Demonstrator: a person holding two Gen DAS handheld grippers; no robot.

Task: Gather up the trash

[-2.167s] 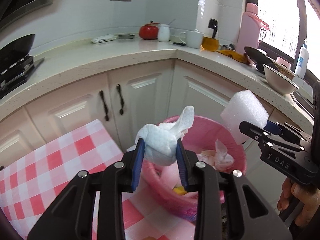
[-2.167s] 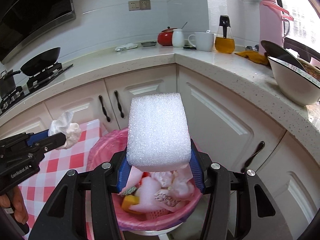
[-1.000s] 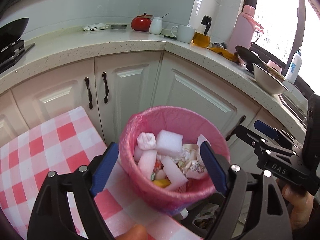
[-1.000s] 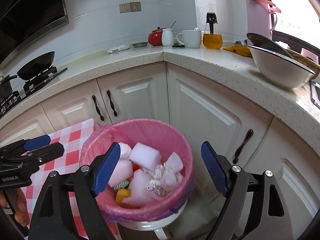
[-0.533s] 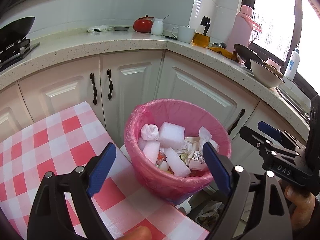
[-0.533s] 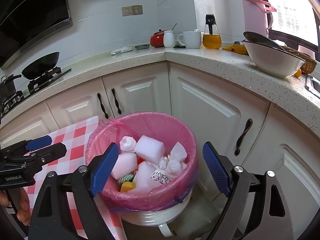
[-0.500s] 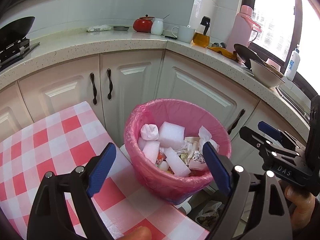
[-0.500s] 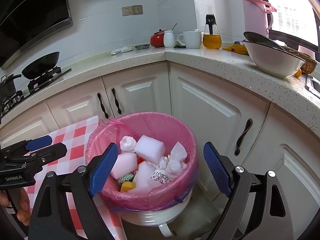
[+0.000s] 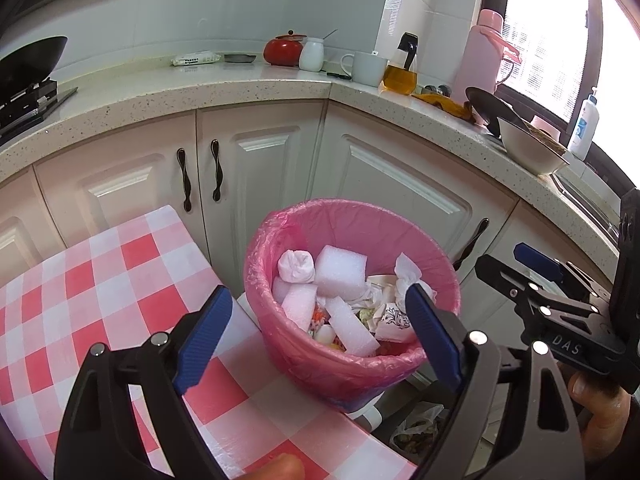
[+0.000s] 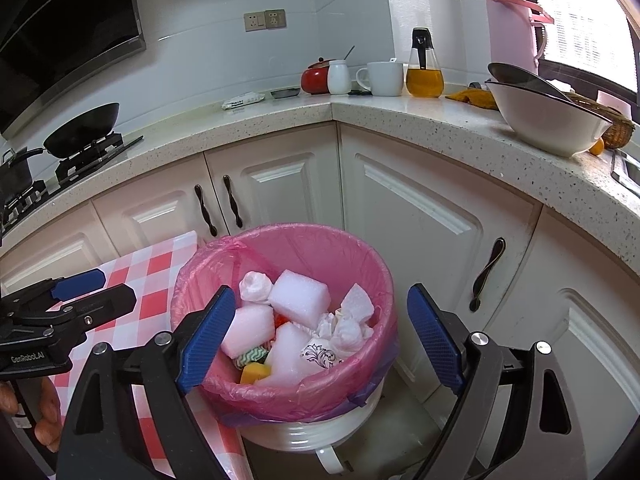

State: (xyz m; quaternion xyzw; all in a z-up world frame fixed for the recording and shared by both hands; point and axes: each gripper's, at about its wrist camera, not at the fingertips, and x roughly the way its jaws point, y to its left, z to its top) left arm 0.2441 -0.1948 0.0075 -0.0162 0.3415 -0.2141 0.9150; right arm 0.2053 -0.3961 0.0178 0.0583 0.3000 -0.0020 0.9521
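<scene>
Both the left gripper [image 9: 316, 336] and the right gripper [image 10: 318, 338] were spread wide and empty above the bin [image 10: 360, 364]; its high foam block [image 10: 299, 294] could perhaps fall out if bumped.

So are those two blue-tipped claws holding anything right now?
No, nothing is held. The left hand-held gripper and right hand-held gripper both stand open and empty over the trash bin.

Ahead of my claws: bin [image 10: 360, 264] mouth open from above, foam and tissue [image 10: 298, 294] piled below its rim. Left: checked bench [image 9: 100, 288] edge touching the bin. Behind: cupboard doors [image 10: 420, 216] close. Overhanging counter [image 10: 460, 132] above.
</scene>
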